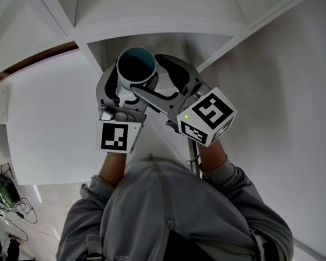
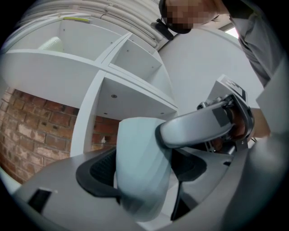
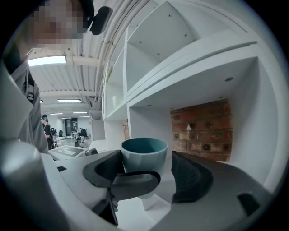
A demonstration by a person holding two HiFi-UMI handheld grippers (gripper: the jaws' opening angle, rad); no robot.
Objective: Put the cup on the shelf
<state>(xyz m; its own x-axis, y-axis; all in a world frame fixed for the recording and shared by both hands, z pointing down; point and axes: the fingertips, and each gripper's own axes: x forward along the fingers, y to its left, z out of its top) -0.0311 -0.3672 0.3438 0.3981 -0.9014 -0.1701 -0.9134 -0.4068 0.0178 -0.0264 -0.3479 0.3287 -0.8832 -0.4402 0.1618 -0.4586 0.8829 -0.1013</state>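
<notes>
A pale blue cup with a teal inside is upright at the mouth of a white shelf compartment. My left gripper is shut on the cup, with its dark pads against the cup's sides. My right gripper is open around the same cup, and a gap shows at its right pad. The two grippers' fingers cross each other in front of the cup. The cup's base is hidden, so I cannot tell if it rests on the shelf floor.
A red brick wall backs the open compartment. More white compartments sit above and beside it. Cables lie on the floor at lower left. A work hall with people lies far off to the left.
</notes>
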